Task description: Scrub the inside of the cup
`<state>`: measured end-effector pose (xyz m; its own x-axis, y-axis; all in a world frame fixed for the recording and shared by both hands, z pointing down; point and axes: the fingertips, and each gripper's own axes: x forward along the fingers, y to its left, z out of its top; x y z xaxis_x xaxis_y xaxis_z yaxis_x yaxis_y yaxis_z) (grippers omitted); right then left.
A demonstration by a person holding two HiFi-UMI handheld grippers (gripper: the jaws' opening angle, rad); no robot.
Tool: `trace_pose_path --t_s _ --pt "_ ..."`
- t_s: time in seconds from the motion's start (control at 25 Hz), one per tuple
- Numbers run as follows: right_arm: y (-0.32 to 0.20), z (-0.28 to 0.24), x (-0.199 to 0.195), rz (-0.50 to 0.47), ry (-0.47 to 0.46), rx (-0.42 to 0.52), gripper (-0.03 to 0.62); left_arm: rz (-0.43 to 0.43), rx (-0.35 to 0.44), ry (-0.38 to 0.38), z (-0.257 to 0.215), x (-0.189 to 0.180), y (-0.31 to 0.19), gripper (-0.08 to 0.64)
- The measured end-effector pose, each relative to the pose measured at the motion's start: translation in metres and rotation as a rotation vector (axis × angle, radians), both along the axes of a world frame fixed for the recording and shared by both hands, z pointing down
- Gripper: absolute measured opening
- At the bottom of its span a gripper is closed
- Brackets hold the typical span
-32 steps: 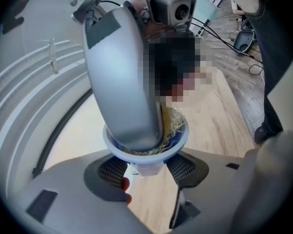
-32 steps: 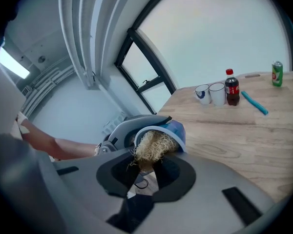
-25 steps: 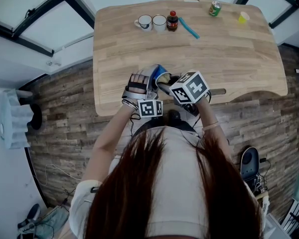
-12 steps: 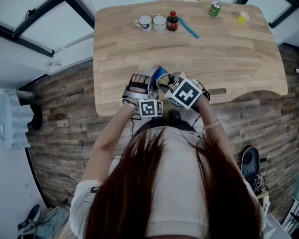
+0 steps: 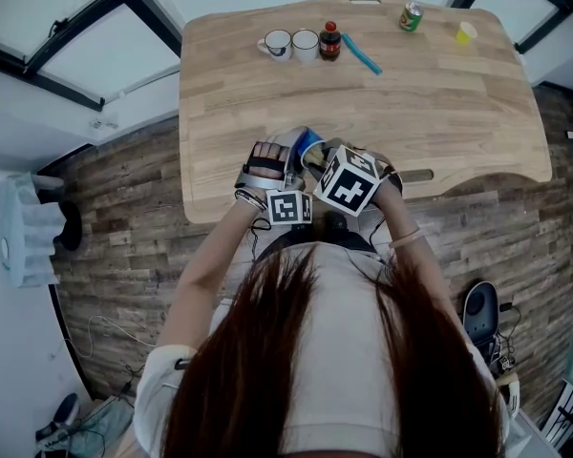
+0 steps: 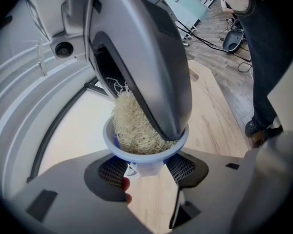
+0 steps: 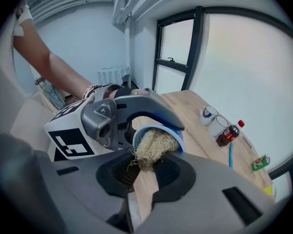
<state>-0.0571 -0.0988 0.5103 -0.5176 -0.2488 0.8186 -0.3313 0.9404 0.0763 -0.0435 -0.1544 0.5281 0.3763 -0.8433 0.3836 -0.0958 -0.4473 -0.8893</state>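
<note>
Pale-blue plastic cup point(image 6: 145, 155): clamped in wide-set jaws of left hand-held gripper point(image 6: 147, 168), over wooden bench point(image 5: 439, 93) near its front edge. Straw-coloured fibre scrubber point(image 7: 151, 147): pinched by nearly closed right hand-held gripper point(image 7: 145, 172), pushed inside cup.

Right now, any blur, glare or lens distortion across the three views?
Head view: sharp, even daylight, table edges bowed by the wide lens. Left gripper view: fisheye, dark corners, cup rim crisp, near foreground soft. Right gripper view: same fisheye, window washed out, scrubber in focus.

Inside cup point(image 6: 142, 158), scrubber point(image 6: 132, 126); mugs point(image 5: 279, 43) beside bottle point(image 5: 330, 40)
</note>
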Motion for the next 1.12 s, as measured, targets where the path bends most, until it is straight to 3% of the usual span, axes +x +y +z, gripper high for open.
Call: trace_pose_path --t_s 0.6,1.12 --pt "0.001 0.012 0.002 -0.14 0.114 0.124 0.078 0.0 -0.025 -0.038 0.007 -0.003 0.001 0.255" --pt "-0.003 0.006 -0.001 0.063 -0.162 -0.118 0.078 -0.039 0.019 -0.019 0.005 -0.007 -0.001 0.255"
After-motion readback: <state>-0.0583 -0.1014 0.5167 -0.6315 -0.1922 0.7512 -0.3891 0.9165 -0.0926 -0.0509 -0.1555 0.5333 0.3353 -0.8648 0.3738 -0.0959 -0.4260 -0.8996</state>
